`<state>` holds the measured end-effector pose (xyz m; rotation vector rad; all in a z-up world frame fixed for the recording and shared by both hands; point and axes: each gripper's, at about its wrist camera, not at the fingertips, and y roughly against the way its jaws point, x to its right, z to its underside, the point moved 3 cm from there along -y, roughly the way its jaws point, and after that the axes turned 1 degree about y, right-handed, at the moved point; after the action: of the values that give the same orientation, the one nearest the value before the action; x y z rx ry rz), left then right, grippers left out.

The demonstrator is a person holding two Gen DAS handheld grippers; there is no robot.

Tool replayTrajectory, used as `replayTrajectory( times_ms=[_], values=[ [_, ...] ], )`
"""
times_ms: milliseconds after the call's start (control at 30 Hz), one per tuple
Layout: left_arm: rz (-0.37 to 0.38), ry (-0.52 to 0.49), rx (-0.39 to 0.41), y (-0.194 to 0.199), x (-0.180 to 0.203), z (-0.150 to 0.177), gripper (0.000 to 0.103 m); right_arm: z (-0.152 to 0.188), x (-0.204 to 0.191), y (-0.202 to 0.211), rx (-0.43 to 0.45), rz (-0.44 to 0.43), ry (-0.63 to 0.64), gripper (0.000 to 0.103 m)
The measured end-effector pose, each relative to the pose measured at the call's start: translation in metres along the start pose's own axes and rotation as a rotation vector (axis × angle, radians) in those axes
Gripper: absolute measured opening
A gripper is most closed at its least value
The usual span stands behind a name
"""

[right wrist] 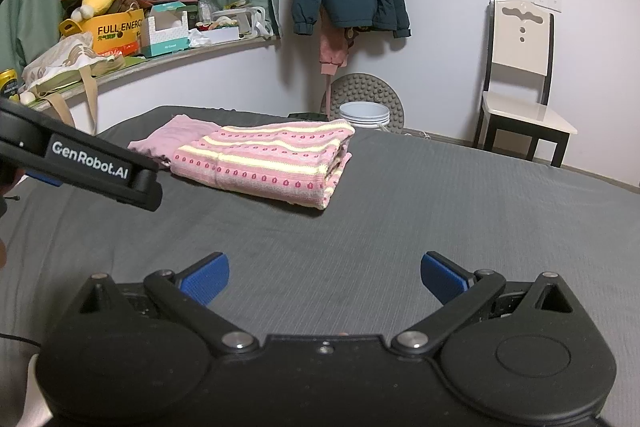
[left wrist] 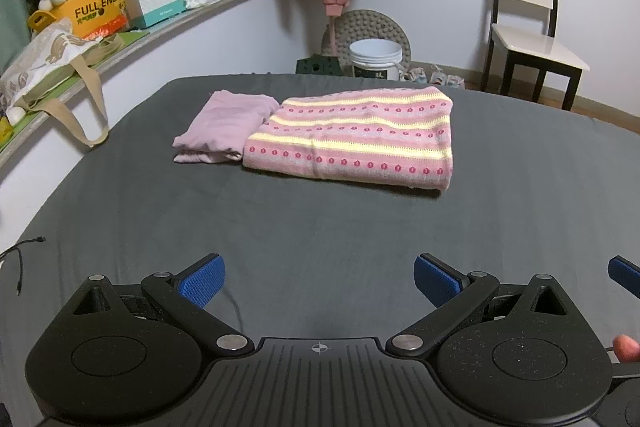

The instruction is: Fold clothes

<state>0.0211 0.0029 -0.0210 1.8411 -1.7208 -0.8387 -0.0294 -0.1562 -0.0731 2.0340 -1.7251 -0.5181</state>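
Lying folded near the bed's (left wrist: 320,227) far edge, striped sweater (left wrist: 352,139) touches pink garment (left wrist: 224,131); left gripper (left wrist: 318,281) and right gripper (right wrist: 324,279) fingers apart, empty.

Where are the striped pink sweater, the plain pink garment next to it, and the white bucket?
striped pink sweater (left wrist: 352,139), left wrist view, middle of its folded top face.
plain pink garment (left wrist: 228,125), left wrist view, centre of the fold.
white bucket (left wrist: 374,57), left wrist view, its front wall.

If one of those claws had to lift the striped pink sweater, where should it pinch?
Probably the striped sweater's stacked open edges at its right end, approached from the right. The layers show there, so open jaws could straddle the whole stack.
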Motion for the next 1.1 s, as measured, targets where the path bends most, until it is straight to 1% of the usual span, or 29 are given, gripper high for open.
replayTrajectory(
  times_ms=[133, 333, 500, 633, 733, 767, 800, 833, 867, 933, 1000, 1100],
  values=[
    [-0.001, -0.001, 0.000, 0.002, -0.001, -0.003, 0.101, 0.001, -0.003, -0.004, -0.004, 0.012, -0.007, 0.103],
    [-0.002, 0.006, 0.002, -0.002, -0.002, 0.001, 0.101, 0.003, -0.007, -0.011, -0.010, 0.030, -0.017, 0.103],
    [0.013, 0.045, -0.018, -0.008, -0.016, -0.005, 0.101, 0.005, -0.011, -0.016, -0.015, 0.045, -0.026, 0.103],
    [-0.011, 0.087, 0.000, -0.027, -0.031, -0.004, 0.101, 0.006, -0.019, -0.024, -0.013, 0.067, -0.019, 0.103],
    [0.023, 0.129, -0.018, -0.054, -0.045, -0.001, 0.101, 0.006, -0.045, -0.044, 0.011, 0.122, 0.045, 0.103],
    [0.038, 0.130, -0.020, -0.065, -0.050, 0.001, 0.101, 0.007, -0.056, -0.052, 0.020, 0.136, 0.073, 0.103],
    [0.033, 0.122, -0.017, -0.075, -0.055, 0.002, 0.101, 0.008, -0.068, -0.060, 0.028, 0.151, 0.101, 0.103],
    [0.018, 0.113, -0.013, -0.085, -0.059, 0.002, 0.101, 0.007, -0.079, -0.070, 0.023, 0.150, 0.122, 0.103],
    [-0.019, 0.100, -0.006, -0.097, -0.066, 0.003, 0.101, 0.006, -0.090, -0.080, 0.011, 0.140, 0.139, 0.103],
    [-0.110, 0.068, 0.010, -0.121, -0.081, 0.006, 0.101, 0.003, -0.110, -0.102, -0.041, 0.109, 0.149, 0.103],
    [-0.180, 0.012, 0.012, -0.145, -0.093, 0.008, 0.101, 0.001, -0.124, -0.119, -0.075, 0.121, 0.136, 0.103],
    [-0.259, -0.074, 0.007, -0.173, -0.111, 0.016, 0.101, 0.000, -0.142, -0.140, -0.106, 0.153, 0.115, 0.103]
  ],
)
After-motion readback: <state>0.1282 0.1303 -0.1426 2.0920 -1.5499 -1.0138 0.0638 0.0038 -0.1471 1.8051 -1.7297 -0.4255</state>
